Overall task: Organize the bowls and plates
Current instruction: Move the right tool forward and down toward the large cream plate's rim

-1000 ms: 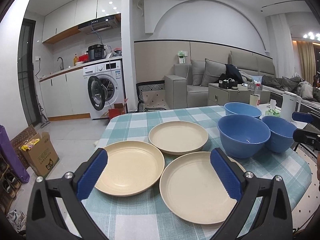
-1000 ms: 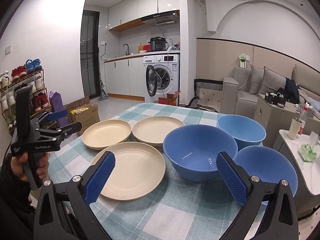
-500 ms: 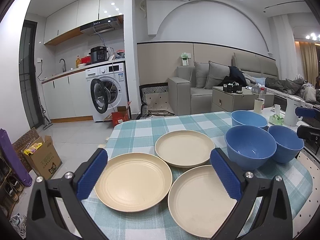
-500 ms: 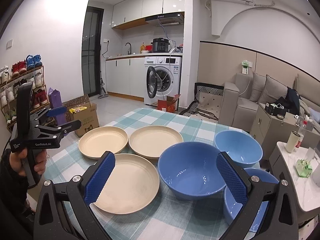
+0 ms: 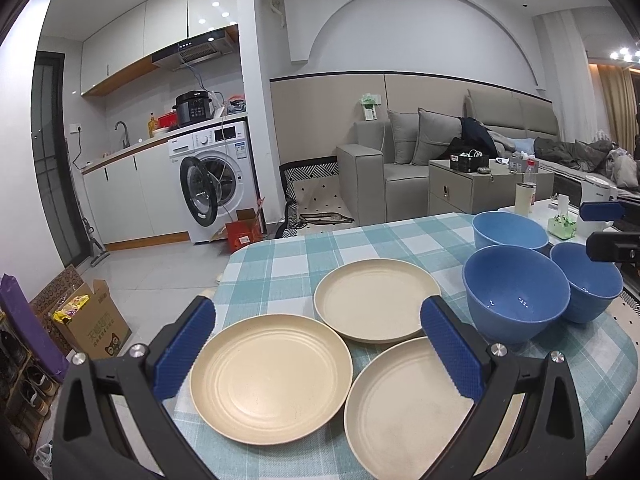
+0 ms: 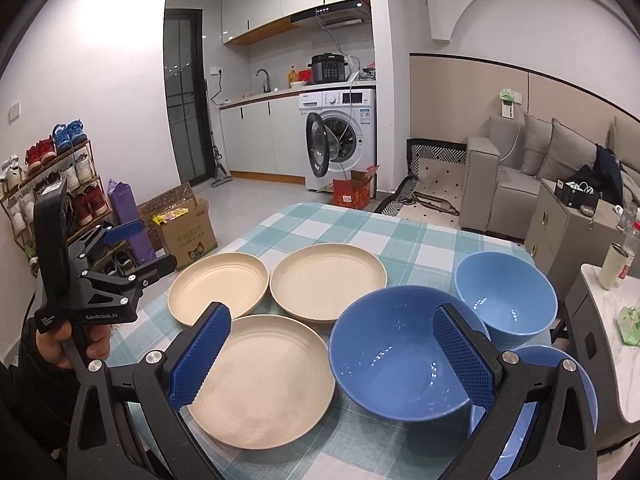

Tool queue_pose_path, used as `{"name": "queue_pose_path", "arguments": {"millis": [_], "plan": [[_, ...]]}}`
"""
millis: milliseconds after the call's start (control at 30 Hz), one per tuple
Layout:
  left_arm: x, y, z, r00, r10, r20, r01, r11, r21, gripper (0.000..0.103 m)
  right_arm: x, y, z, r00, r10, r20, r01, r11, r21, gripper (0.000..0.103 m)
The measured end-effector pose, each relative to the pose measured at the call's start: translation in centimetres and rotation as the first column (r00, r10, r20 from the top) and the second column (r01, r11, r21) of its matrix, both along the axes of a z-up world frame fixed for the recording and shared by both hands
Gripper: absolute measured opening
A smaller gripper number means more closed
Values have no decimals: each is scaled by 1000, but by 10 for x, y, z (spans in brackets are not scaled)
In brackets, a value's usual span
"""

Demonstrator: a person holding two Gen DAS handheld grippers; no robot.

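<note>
Both grippers have pulled back and up a little since a second ago, so the dishes now look smaller and farther off in each view.

From the left wrist, the left gripper (image 5: 318, 344) has its blue fingers spread wide with nothing between them. It hangs above the near edge of the checked tablecloth (image 5: 280, 264). Under it sits the left plate (image 5: 270, 372), and the near plate (image 5: 404, 408) is just beside that, partly behind the right-hand finger. The far plate (image 5: 376, 300) lies behind both. All three plates lie flat and apart, none on top of another, so stacking is not yet done. The big blue bowl (image 5: 516, 300) stands to the right, with two more blue bowls near it. I think this gripper is held over the plates because plates are its job.

From the right wrist, the right gripper (image 6: 332, 356) is also spread wide and holds nothing. It hangs above the near plate (image 6: 264, 380) and the big blue bowl (image 6: 400, 356). The far bowl (image 6: 506, 300) stands upright behind, and the near bowl (image 6: 580, 384) peeks out behind the right-hand finger. The bowls almost touch but are not nested. A hand (image 6: 60, 340) holds the left gripper (image 6: 140, 246) up at the left side of the table. I think the bowls are grouped on this side so the right gripper can reach them.
</note>
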State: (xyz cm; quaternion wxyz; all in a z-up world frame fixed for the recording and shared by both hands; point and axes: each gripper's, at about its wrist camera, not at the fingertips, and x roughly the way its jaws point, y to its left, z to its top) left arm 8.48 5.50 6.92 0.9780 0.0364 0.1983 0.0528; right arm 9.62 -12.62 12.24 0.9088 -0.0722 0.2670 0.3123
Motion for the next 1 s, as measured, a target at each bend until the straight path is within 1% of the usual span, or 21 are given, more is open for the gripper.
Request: {"name": "queue_pose_path", "arguments": {"millis": [100, 200, 333, 500, 767, 1000], "plan": [[8, 0, 2, 1000, -1, -6, 1, 1000, -8, 103, 8, 6, -1, 1000, 18, -22, -18, 1000, 1, 103], [15, -1, 4, 1000, 0, -7, 0, 1000, 0, 103, 15, 12, -2, 999, 20, -31, -20, 1000, -4, 103], [24, 0, 4, 1000, 2, -13, -2, 1000, -7, 103, 30, 17, -2, 999, 19, -44, -20, 1000, -10, 103], [33, 2, 2, 1000, 7, -29, -7, 1000, -1, 103, 45, 25, -3, 999, 19, -51, -20, 1000, -24, 103], [49, 4, 1, 999, 10, -53, -11, 1000, -11, 103, 62, 32, -7, 998, 25, -61, -28, 998, -50, 103], [63, 8, 4, 998, 11, -70, -12, 1000, -20, 103, 78, 33, 0, 997, 22, -73, -26, 998, -58, 103]]}}
